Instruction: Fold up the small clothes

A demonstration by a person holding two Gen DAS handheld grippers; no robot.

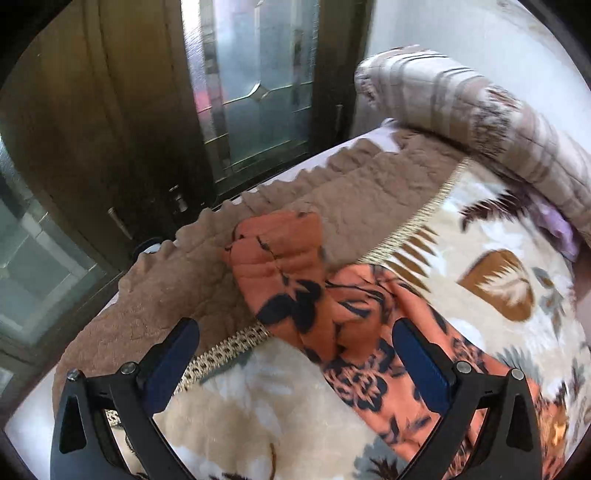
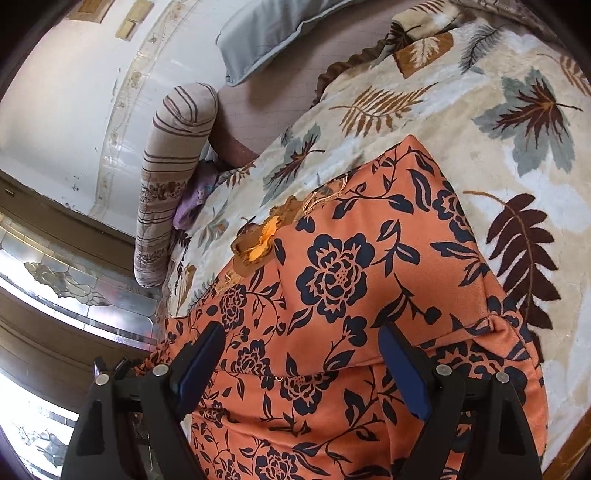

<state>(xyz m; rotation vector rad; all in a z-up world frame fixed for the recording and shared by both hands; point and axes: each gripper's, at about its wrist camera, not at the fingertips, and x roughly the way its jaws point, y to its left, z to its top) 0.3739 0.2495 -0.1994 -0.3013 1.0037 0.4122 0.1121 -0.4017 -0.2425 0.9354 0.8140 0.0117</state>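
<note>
An orange garment with a dark blue flower print [image 2: 343, 280] lies on a cream leaf-patterned blanket [image 2: 491, 122]. It has an embroidered brown and yellow neckline [image 2: 258, 243]. In the left wrist view one sleeve [image 1: 288, 266] stretches away from the garment's body onto a brown fleece cover [image 1: 192, 266]. My left gripper [image 1: 295, 332] is open and empty, above the base of that sleeve. My right gripper [image 2: 301, 343] is open and empty, above the garment's body.
A striped bolster [image 1: 480, 110] lies along the bed's far side, also in the right wrist view [image 2: 173, 173]. A purple cloth [image 2: 192, 203] is tucked beside it. A grey pillow [image 2: 280, 33] lies at the head. Wooden glass-paned doors [image 1: 258, 92] stand beyond the bed edge.
</note>
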